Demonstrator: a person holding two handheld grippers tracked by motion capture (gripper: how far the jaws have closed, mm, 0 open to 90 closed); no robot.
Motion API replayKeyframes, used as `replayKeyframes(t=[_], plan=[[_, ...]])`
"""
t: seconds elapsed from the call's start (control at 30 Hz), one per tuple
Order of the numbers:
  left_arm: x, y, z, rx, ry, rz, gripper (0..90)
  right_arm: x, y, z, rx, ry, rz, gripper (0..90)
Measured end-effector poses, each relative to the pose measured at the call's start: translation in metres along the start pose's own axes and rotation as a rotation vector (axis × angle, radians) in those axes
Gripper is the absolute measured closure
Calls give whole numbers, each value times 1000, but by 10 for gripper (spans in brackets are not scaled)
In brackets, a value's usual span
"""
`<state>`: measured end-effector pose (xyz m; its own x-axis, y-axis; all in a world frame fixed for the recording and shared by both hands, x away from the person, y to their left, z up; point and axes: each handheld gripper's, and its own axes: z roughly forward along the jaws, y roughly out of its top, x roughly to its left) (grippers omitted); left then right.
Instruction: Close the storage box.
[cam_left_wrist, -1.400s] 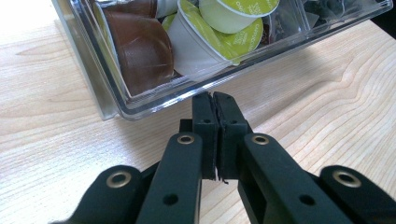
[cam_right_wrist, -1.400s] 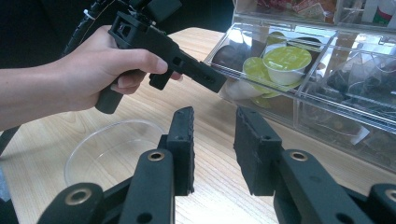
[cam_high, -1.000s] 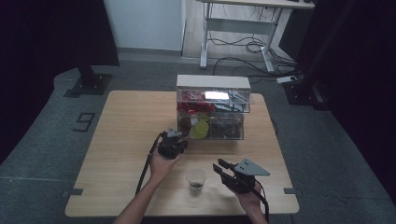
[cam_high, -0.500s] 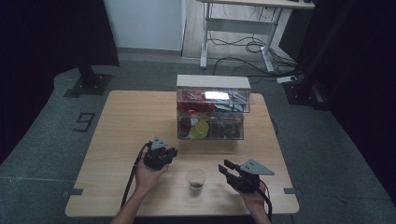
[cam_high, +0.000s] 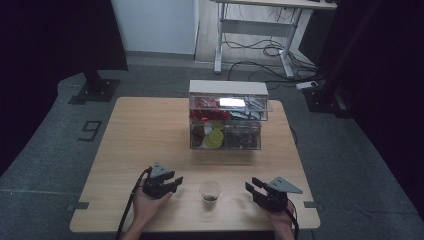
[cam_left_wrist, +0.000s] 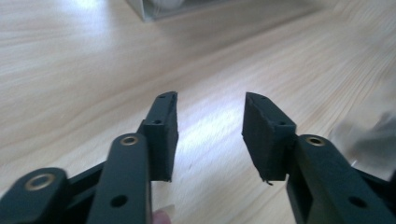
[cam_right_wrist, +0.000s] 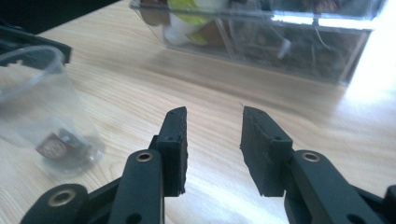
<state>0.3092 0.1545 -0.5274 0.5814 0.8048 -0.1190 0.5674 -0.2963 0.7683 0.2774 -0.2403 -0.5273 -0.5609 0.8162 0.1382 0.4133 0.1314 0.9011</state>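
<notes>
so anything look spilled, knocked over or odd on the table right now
Nothing stands out. The clear cup stands upright with its dark contents inside, the clear organizer box sits square, and both tongs, left and right, are empty.

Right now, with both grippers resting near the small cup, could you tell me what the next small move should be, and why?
Probably ease the right gripper sideways toward the clear cup and close on it. Both grippers' jaws have just been opening and nothing sits between them; the left gripper flanks the cup's other side. The cup stands upright on the table, something small and dark at its bottom.
</notes>
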Motion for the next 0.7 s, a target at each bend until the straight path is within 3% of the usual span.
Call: replayKeyframes(t=[0.2,0.27,0.47,0.7], plan=[[1,-18,-2,33,-4,-6,496,-7,-10,-1,38,-19,18,572],[3,-20,-3,49,0,-1,491,-8,-13,-1,50,-18,29,567],[6,-26,-8,36,3,-26,490,-9,-18,2,75,-31,28,535],[3,-26,-6,44,18,-16,477,-8,-17,2,68,-33,22,512]])
